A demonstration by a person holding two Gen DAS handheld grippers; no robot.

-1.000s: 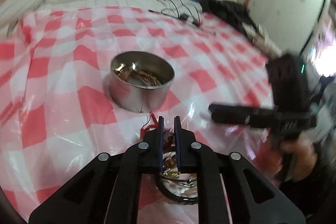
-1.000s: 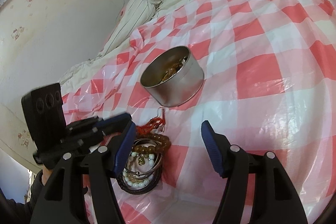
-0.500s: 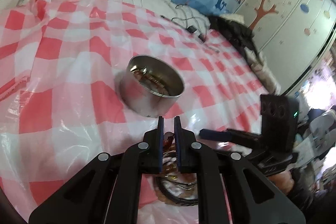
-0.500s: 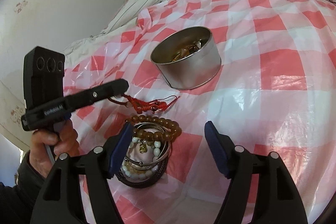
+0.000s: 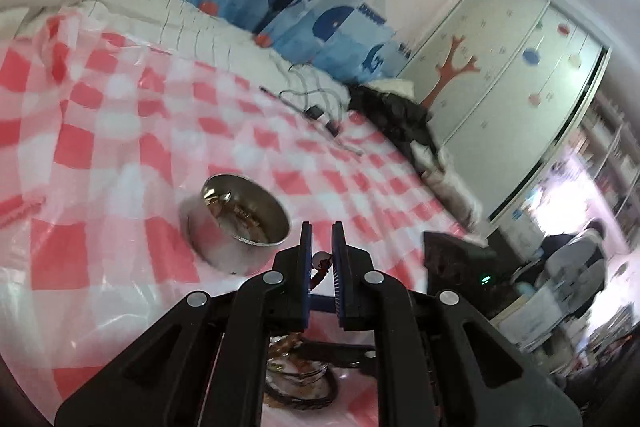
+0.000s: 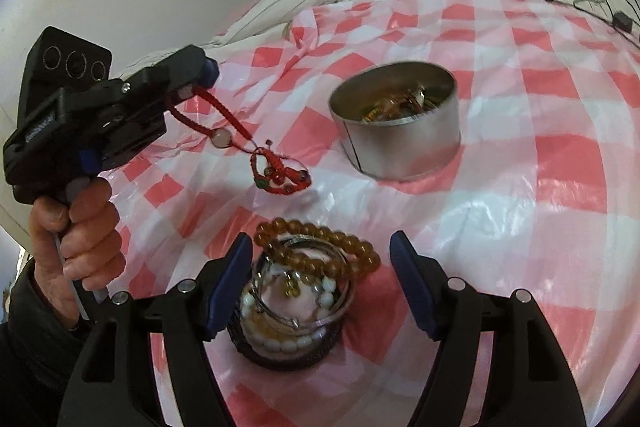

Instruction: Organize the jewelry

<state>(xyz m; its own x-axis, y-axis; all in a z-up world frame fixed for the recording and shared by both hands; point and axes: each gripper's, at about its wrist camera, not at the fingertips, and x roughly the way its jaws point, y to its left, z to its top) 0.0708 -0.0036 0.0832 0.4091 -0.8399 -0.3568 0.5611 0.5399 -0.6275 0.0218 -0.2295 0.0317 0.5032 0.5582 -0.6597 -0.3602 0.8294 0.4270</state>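
Pinching the red braided cord bracelet (image 6: 256,151) in my left gripper (image 6: 208,75), jaws pressed together on its loop, I have it dangling clear of the checked plastic sheet (image 6: 540,227) at ten o'clock, round steel tin (image 6: 400,131) at one o'clock. I'd carry it over the tin's rim before releasing, so the tassel drops inside. Right gripper (image 6: 320,283) stands spread, empty, around the pile of beaded bracelets and bangles (image 6: 304,291) at six o'clock.

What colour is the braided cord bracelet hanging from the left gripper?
Red, with a pale round bead; the braided cord bracelet hanging from the left gripper shows best in the right wrist view.
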